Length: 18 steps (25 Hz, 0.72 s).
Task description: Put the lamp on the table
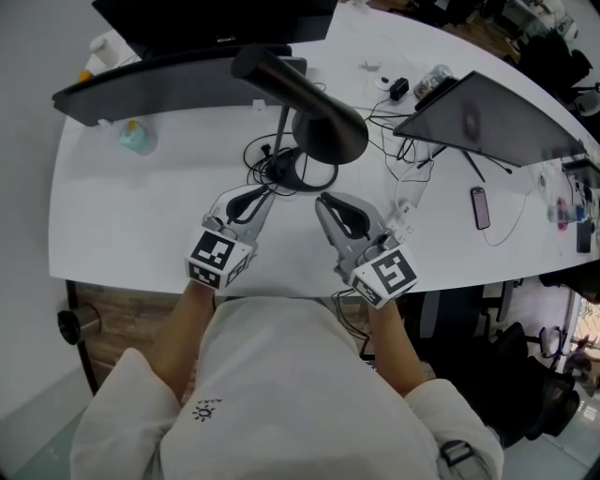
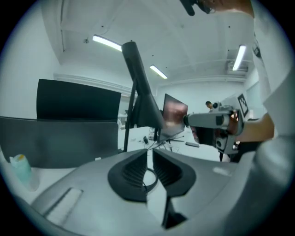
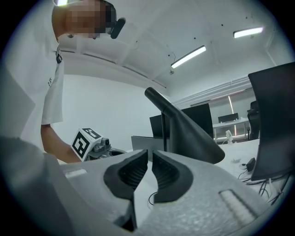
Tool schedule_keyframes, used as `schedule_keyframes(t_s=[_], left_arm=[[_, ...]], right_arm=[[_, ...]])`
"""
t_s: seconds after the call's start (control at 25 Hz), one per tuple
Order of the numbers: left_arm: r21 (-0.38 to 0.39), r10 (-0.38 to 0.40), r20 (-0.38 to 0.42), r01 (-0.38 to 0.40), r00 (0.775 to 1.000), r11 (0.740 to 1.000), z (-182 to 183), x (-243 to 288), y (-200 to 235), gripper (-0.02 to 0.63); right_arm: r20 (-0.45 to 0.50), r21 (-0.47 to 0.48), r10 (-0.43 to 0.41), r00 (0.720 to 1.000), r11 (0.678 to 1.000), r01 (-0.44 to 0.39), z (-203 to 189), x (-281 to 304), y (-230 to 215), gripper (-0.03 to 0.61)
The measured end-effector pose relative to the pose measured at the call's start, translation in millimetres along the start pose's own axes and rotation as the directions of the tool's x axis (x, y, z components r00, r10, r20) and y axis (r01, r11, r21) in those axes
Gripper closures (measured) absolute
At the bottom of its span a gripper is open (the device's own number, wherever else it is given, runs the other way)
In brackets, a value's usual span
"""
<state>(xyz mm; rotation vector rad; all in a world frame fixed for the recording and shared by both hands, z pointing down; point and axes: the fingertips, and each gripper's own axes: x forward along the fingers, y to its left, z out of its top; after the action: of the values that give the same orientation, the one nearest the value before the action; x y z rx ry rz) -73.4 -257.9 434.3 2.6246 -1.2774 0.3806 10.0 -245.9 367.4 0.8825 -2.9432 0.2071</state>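
White shirt [image 1: 281,394] of the person fills the bottom of the head view, with both forearms reaching up the frame to the grippers. Beyond them a white desk [image 1: 141,216] spans the frame. On it a curved monitor [image 1: 159,89] stands at upper left, a second monitor [image 1: 216,19] sits at the top edge, and a third screen [image 1: 487,122] leans at upper right. A dark chair [image 1: 525,394] is at lower right, off the desk. Loose cables [image 1: 272,159] tangle at the centre and trail right towards a phone [image 1: 480,207]. A small teal bottle [image 1: 136,138] stands alone at the left.

The black lamp [image 1: 323,127] stands on the desk at upper centre, its shade hanging over the cable tangle. It is just above both grippers' tips in the frame and apart from them.

The left gripper [image 1: 265,191] is clenched to a thin slit with nothing between its jaws. The right gripper [image 1: 322,198] is clenched the same way, also empty. Each gripper view shows the lamp rising close behind the jaws: centred in the left one [image 2: 143,97], a little right of centre in the right one [image 3: 189,133].
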Motion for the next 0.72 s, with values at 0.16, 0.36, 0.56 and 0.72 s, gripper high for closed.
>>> schedule_keyframes(t_s=[0.16,0.36,0.56,0.72], left_arm=[[0.02,-0.02,0.023,0.019,1.0,1.0,16.9,-6.2,-10.4,0.588],[0.034,-0.025,0.052,0.023,0.998,0.999,32.8,-19.7,-19.5,0.605],[0.038,-0.021,0.063,0.019,0.998,0.999,37.3,-29.7,-25.6,0.618],[0.03,-0.005,0.073,0.003,0.997,1.0,39.2,-33.0,-24.7,0.618]], right_arm=[[0.011,0.018,0.01,1.0,1.0,-0.01,9.6,-13.4,2.6,0.548],[0.018,0.016,0.007,1.0,1.0,-0.008,16.3,-24.9,6.0,0.572],[0.023,0.011,0.017,1.0,1.0,-0.017,20.2,-27.8,8.5,0.577],[0.018,0.01,0.034,0.999,0.999,-0.034,20.5,-24.6,11.6,0.578]])
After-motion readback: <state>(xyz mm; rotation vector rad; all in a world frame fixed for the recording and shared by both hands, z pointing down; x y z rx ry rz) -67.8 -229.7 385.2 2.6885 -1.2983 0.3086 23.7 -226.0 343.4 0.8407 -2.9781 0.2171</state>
